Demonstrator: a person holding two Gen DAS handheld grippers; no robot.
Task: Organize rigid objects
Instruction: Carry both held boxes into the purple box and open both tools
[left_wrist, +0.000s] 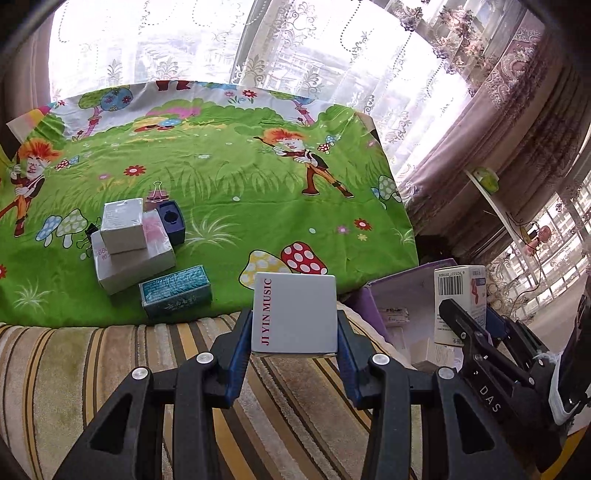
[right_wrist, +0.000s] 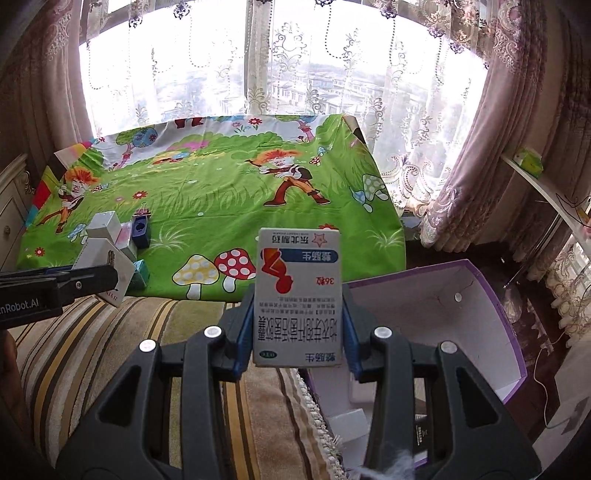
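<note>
White JI YIN MUSIC box (left_wrist: 295, 314) is clamped between the jaws of our left gripper (left_wrist: 294, 332), and our right gripper (right_wrist: 298, 332) is squeezing a medicine carton (right_wrist: 298, 295), printed face up. Both are hanging over the striped sofa edge (left_wrist: 110, 354), so we're mid-carry.

We'd keep both level and swing right toward the purple storage box (right_wrist: 509, 332), which sits just below and right of the right gripper, going one at a time so the tools don't clash. Inside it we can make out a few white boxes (right_wrist: 347, 424) at the bottom; the rest is hidden.
</note>
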